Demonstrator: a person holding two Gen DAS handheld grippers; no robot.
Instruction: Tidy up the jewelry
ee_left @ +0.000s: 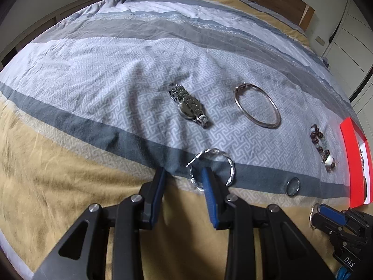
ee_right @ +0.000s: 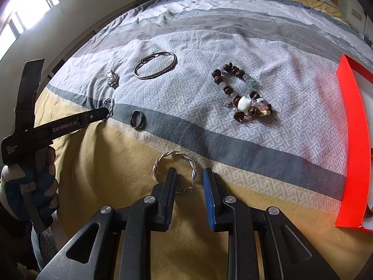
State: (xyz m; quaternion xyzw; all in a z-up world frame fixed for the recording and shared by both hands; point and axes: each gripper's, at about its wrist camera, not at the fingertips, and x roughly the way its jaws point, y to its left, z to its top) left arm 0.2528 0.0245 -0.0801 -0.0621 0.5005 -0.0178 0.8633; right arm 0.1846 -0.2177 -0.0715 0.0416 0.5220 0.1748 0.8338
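The left claw (ee_left: 184, 171) points steeply down at the striped bedspread (ee_left: 93, 70). Its jaws stand about half apart and clamp nothing. The left twisted hoop (ee_left: 230, 170), a silver earring, lies flat under its tips where the dark grey stripe meets the tan. The blue-padded finger sits inside the ring of the hoop, the other finger outside it at 9 o'clock, so the hoop's near-side wire lies between them, unpinched.

The right claw (ee_right: 189, 171) is narrower but also parted, with no grip. The right twisted hoop (ee_right: 163, 161) lies on the tan band. The black finger sits inside the loop and the blue-padded one outside at 3 o'clock.

From the left claw, a steel watch (ee_left: 188, 107) lies at 12 o'clock and a thin bangle (ee_left: 257, 106) at 1 o'clock. From the right claw, a dark ring (ee_right: 137, 119) lies at 11 o'clock on the grey stripe, a beaded bracelet (ee_right: 240, 95) at 1 o'clock, and a red box (ee_right: 352, 144) at 3 o'clock along the bed's edge. A gloved hand (ee_right: 30, 179) holds the left claw's handle.
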